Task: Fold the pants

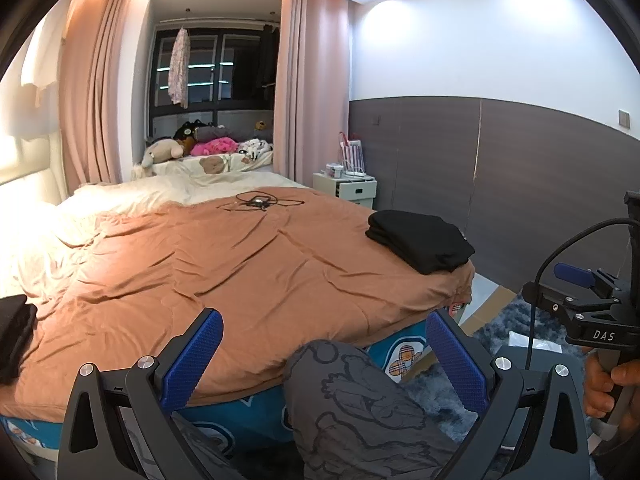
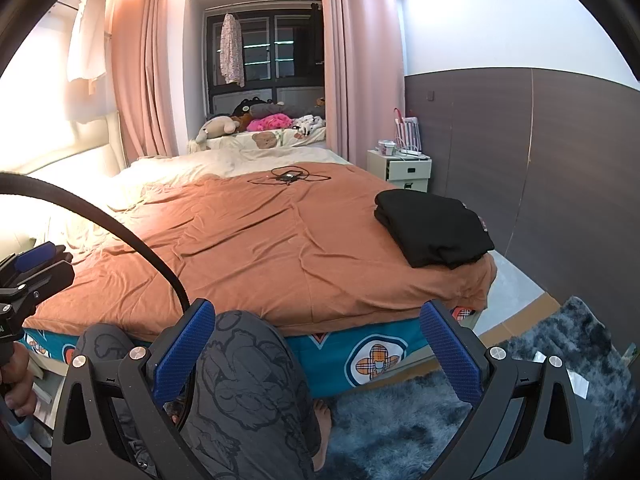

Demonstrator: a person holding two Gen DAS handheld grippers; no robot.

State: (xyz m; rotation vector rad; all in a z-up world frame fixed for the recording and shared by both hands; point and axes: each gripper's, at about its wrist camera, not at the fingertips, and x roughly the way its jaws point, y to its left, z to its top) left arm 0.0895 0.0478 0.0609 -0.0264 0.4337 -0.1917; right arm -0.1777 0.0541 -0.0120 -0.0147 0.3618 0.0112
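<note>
Folded black pants (image 1: 420, 240) (image 2: 434, 228) lie in a neat stack at the near right corner of the bed, on the orange blanket (image 1: 224, 264) (image 2: 272, 236). Another dark folded garment (image 1: 14, 332) rests at the blanket's left edge in the left wrist view. My left gripper (image 1: 322, 344) hangs open in front of the bed's near edge, empty, well short of the pants. My right gripper (image 2: 316, 340) is also open and empty, held at the same height off the bed. Each gripper shows at the other view's side edge, in a hand.
The person's knee in grey patterned trousers (image 1: 360, 400) (image 2: 248, 380) stands against the bed side. A black cable and small device (image 1: 260, 201) (image 2: 292, 176) lie mid-bed. A white nightstand (image 2: 404, 168), stuffed toys (image 1: 208, 146), a dark panelled wall and a blue-grey rug (image 2: 420, 412) surround the bed.
</note>
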